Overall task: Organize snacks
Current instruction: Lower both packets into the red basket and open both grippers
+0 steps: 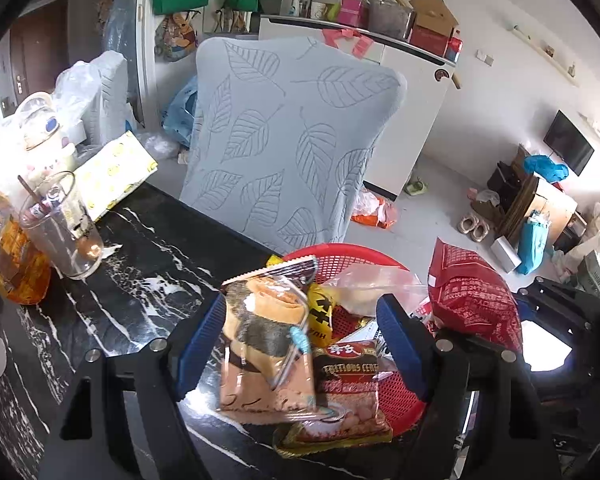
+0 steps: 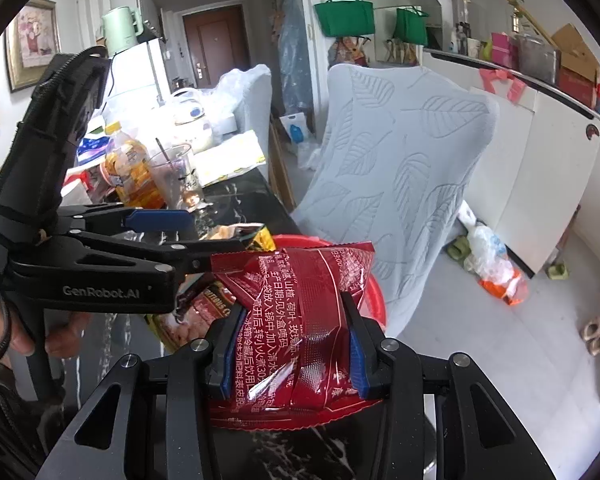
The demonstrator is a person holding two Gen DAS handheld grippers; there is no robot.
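Red packet: a crinkled glossy red plastic snack bag printed with white characters, held above the basket at about 3 o'clock of the left wrist view.
Right gripper: clenched on that red bag, blue pads pressing its sides.
Left gripper: jaws spread wide, pads clear of the packet between them (no squeeze visible).
Cake packet: a clear plastic wrapper with a brown-and-cream pastry picture, standing tilted against the basket's near edge.
Nut packet: a brown-and-red foil bag with gold trim, lying at 6 o'clock of the basket.
Basket: a round red perforated plastic basket, holding several more wrappers.
Surface: a black marble-look tabletop with white veins; a clear drinking glass at 10 o'clock.
Room: a pale blue leaf-patterned chair back at 12 o'clock.
Hard to make out: the basket's far contents overlap; the yellow wrapper's print is mostly covered.
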